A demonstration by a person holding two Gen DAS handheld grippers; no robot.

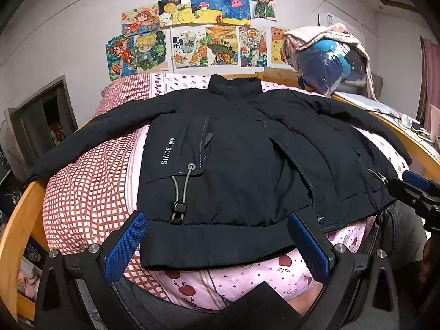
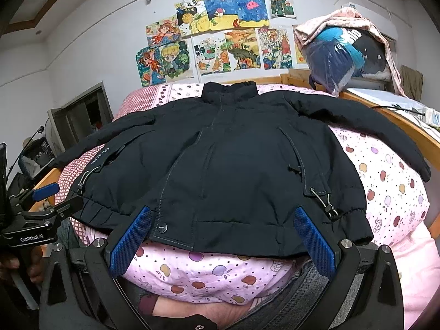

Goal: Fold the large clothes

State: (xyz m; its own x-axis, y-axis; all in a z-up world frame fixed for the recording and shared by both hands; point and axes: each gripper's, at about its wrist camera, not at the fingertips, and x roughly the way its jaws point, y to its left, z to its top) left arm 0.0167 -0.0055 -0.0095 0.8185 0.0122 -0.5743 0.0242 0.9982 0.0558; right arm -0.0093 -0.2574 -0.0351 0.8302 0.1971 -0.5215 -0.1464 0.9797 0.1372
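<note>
Black jacket [image 1: 242, 151] is lying spread flat, front up, on the bed [image 1: 90, 192], collar toward the wall, both sleeves stretched out sideways over the pink apple-print quilt [image 2: 390, 192]. Left gripper [image 1: 220, 244] is hovering wide open just at the hem on the "SINCE 1968" side, gripping nothing. Right gripper [image 2: 222, 240] is hovering wide open at the hem near the snap button [image 2: 162, 227], also empty. Drawings [image 1: 192, 27] are hanging on the wall behind.

Wall drawings [image 1: 192, 27], pink apple-print quilt [image 2: 385, 181], bagged bundle [image 1: 327, 60]
</note>
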